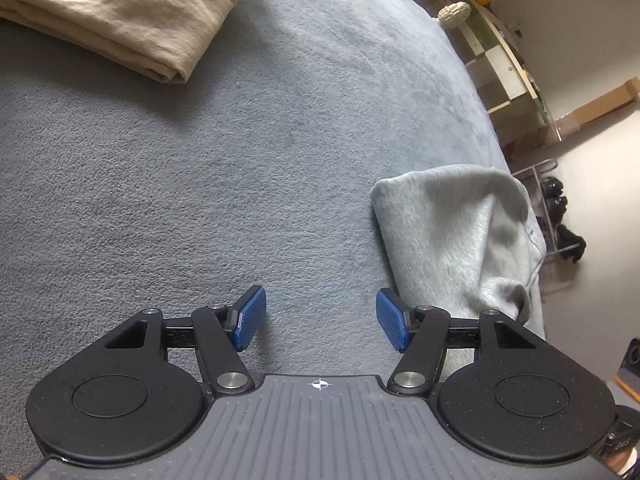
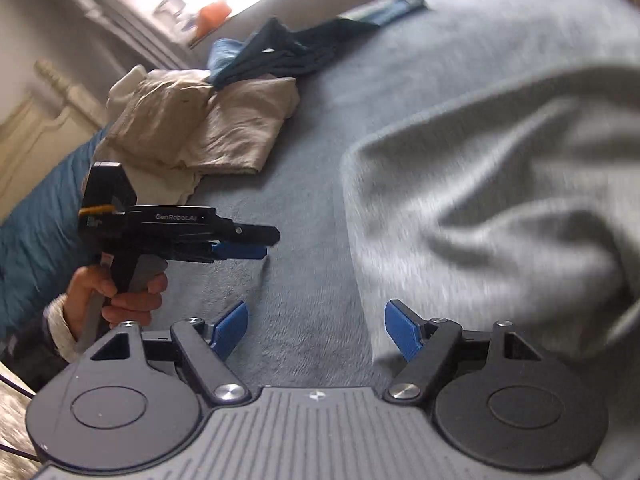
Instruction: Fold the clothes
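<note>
A light grey fleece garment lies crumpled at the right edge of the grey-blue bed cover. My left gripper hovers over bare cover just left of it, open, nothing between its blue pads. In the right wrist view the same grey garment fills the right side, blurred. My right gripper stands open at the garment's near left edge, with only cover between its pads. The left gripper shows there from the side, held by a hand.
A folded beige garment lies at the far left; the right wrist view shows this beige garment with a dark navy garment behind. A teal quilt lies at the left. Shelving stands beyond the bed's right edge.
</note>
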A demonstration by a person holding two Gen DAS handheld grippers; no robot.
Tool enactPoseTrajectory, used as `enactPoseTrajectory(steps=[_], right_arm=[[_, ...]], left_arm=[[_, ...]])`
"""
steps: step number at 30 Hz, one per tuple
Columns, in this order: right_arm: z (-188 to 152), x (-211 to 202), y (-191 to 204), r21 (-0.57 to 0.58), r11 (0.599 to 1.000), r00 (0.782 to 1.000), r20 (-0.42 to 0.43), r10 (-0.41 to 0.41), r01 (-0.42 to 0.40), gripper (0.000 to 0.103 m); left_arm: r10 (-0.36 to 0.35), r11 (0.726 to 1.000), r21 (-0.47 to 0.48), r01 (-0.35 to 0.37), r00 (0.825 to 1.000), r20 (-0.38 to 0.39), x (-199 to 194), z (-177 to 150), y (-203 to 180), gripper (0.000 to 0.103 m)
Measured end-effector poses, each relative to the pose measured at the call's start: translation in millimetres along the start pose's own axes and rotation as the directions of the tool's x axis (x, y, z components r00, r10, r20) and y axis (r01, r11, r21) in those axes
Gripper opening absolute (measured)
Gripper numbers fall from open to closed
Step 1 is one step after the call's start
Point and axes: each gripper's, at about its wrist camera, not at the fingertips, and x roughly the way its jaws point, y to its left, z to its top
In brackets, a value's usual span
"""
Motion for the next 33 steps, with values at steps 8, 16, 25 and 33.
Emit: enactPoseTrajectory(steps=[8, 16, 25, 33], right_arm=[[-48.3, -9.9, -50.1, 0.375, 0.926, 0.997, 0.071, 0.028, -0.053, 0.078], [-96.9, -8.1, -119.8, 0.686, 0.708, 0.963, 0.268, -0.030, -0.169, 0.080], [-86.8, 17.0, -133.2, 0.687, 0.648, 0.922, 0.382, 0.061, -0.328, 0.098], [-67.3, 46.7, -125.0, 0.658, 0.653, 0.917, 0.368, 0.154, -0.374, 0.099]], left_arm=[[-0.013, 1.000, -0.014, 0.013, 1.000, 0.005, 0.3, 2.9, 7.1, 0.061], [-0.005, 1.000, -0.008, 0.005, 1.000, 0.004, 9.2, 1.8, 4.5, 0.062], [-0.018, 1.000, -0.007, 0.018, 1.000, 0.009, 15.9, 2.9, 0.8, 0.064], [-0.078, 0.997, 0.017, 0.078, 0.997, 0.013, 30.4, 8.5, -12.3, 0.064]])
